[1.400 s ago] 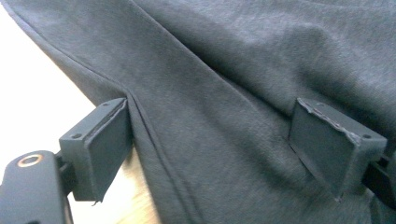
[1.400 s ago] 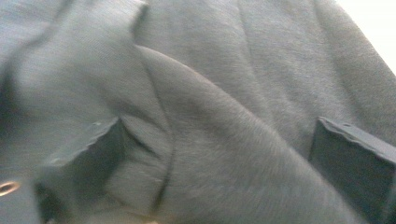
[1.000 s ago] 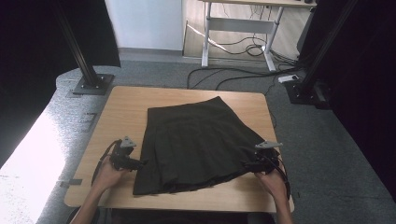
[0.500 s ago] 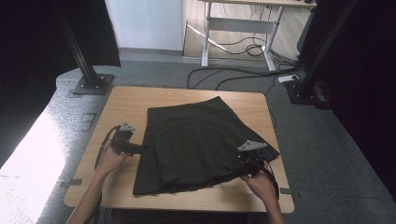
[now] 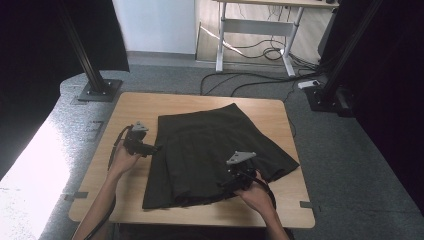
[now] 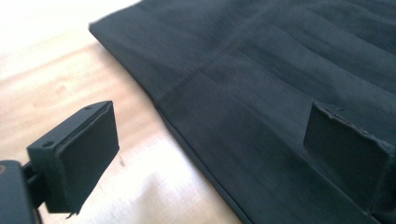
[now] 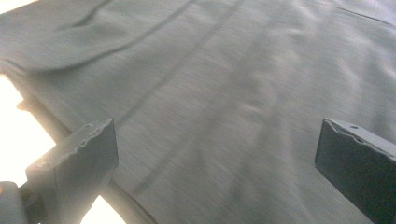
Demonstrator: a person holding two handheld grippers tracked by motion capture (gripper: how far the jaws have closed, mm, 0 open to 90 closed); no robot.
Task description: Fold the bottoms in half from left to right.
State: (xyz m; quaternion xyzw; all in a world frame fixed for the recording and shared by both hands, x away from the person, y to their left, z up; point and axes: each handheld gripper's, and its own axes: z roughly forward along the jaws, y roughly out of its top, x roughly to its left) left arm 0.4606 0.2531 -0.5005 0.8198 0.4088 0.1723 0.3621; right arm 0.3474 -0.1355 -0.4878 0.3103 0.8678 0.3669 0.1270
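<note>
the skirt (image 5: 215,150) is dark matt woven cloth with pressed pleats; the table (image 5: 140,107) is smooth pale wood.

The high view looks forward and down from above the person's side onto the whole table (image 5: 150,102), from well back. The left gripper view sits low and close at the skirt's (image 6: 280,70) nine o'clock edge, facing three o'clock. The right gripper view hovers close over the skirt's five o'clock area, facing eleven o'clock; all three views share the skirt.
</note>
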